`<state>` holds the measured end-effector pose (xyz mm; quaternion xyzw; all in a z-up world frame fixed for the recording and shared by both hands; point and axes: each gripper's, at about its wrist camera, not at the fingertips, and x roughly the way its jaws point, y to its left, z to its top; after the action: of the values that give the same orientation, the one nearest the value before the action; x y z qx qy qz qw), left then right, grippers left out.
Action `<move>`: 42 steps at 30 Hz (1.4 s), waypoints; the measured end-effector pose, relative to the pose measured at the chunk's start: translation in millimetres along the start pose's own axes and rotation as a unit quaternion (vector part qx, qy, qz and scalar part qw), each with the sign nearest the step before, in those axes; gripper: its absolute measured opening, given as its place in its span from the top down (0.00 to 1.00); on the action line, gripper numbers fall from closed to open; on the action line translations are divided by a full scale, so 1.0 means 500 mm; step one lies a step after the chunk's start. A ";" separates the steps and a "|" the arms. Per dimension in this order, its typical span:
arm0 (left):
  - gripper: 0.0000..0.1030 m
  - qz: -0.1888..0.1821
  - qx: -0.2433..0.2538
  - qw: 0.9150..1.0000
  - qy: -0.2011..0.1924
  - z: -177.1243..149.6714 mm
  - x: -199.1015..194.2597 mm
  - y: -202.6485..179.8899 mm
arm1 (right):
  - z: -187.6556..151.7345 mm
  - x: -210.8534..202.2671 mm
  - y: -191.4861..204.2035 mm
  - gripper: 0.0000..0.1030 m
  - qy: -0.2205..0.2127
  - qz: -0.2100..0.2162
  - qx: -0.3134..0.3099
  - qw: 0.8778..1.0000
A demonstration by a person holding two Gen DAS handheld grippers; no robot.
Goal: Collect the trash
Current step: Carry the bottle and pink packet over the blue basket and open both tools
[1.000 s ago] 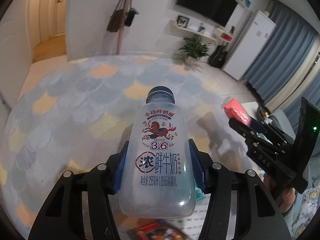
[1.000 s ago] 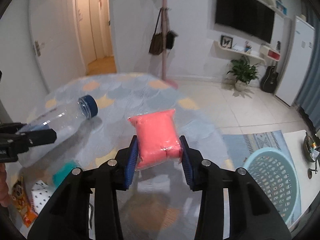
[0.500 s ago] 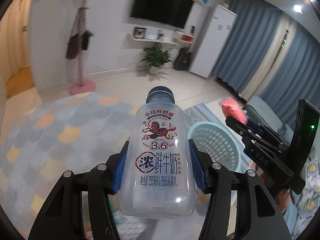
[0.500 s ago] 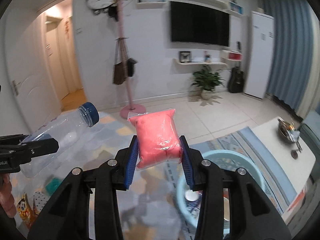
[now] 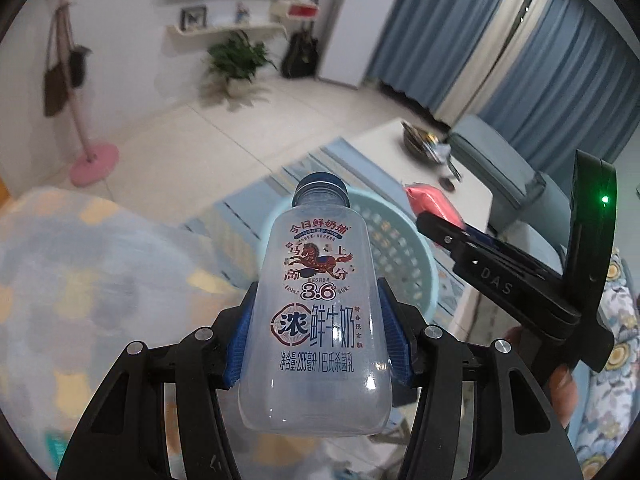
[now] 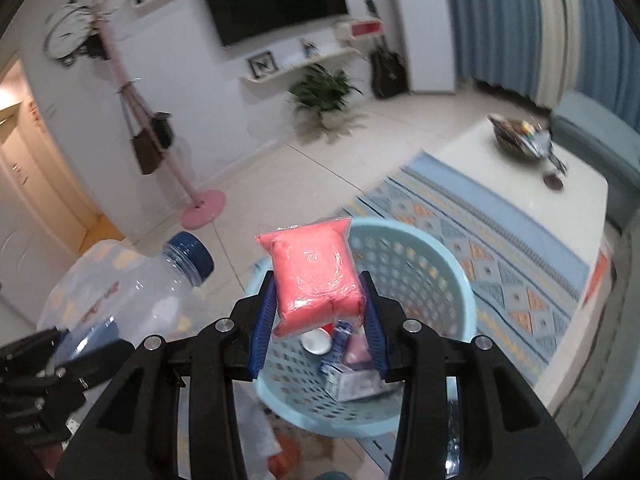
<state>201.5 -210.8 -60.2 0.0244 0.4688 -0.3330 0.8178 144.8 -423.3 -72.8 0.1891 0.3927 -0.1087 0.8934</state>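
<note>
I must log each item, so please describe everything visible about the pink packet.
The pink packet is a soft, puffy pouch of clear glossy film with pink filling, sealed flat along its top edge. The right gripper is shut on its lower half, holding it upright above the light blue basket, without touching the basket.

Both claws have swung over the blue basket.

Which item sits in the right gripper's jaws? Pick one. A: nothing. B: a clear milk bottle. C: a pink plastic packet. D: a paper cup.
C: the right gripper is shut on the pink plastic packet above the light blue basket; the left gripper holds the milk bottle.
</note>
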 end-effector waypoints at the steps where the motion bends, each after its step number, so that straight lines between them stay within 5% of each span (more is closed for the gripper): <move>1: 0.48 -0.005 0.000 1.000 0.012 -0.003 0.024 -0.007 | -0.005 0.008 -0.012 0.64 0.005 -0.003 0.005 1.000; 8: 0.48 -0.006 -0.001 0.998 0.065 -0.011 0.135 -0.016 | -0.047 0.082 -0.067 0.64 0.054 -0.028 0.027 0.998; 17: 0.48 0.001 -0.014 0.997 0.081 -0.014 0.178 -0.031 | -0.068 0.117 -0.092 0.63 0.085 -0.036 0.039 0.995; 22: 0.43 -0.001 -0.020 0.998 0.063 -0.015 0.156 -0.027 | -0.070 0.114 -0.092 0.61 0.088 -0.033 0.040 0.995; 25: 0.43 0.002 -0.025 0.998 0.049 -0.014 0.135 -0.020 | -0.071 0.104 -0.089 0.45 0.083 -0.018 0.049 0.995; 36: 0.43 -0.001 -0.051 0.999 0.007 -0.048 0.036 0.015 | -0.072 0.057 -0.018 0.45 0.066 -0.014 0.012 0.998; 42: 0.43 0.024 -0.060 0.996 -0.054 -0.090 -0.076 0.048 | -0.077 0.007 0.080 0.45 0.039 0.010 -0.028 0.999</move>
<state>168.2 -156.4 -62.2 -0.0314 0.4428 -0.2848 0.8496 135.6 -371.0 -89.1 0.1717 0.4285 -0.0813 0.8833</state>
